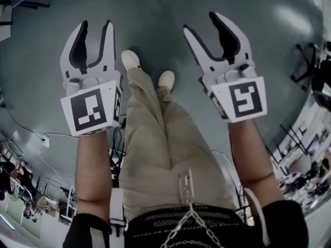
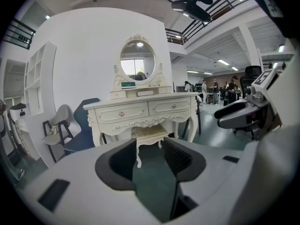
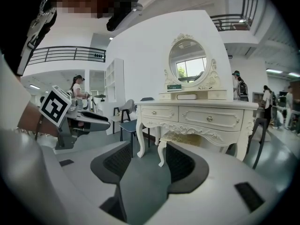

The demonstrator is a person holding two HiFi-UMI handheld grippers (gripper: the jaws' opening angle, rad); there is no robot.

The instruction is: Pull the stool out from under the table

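left gripper [image 1: 95, 26]: jaws spread, empty | right gripper [image 1: 200, 25]: jaws spread, empty | stool [image 2: 149, 133]: under table [image 2: 140, 110], seemingly tucked in, well apart from both grippers

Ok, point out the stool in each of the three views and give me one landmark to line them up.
Head view: the stool is not in it.
Left gripper view: stool at centre, tucked under the white dressing table.
Right gripper view: stool just right of centre, under the same dressing table.
Shared landmark: the oval mirror on top of the table, seen in both gripper views.
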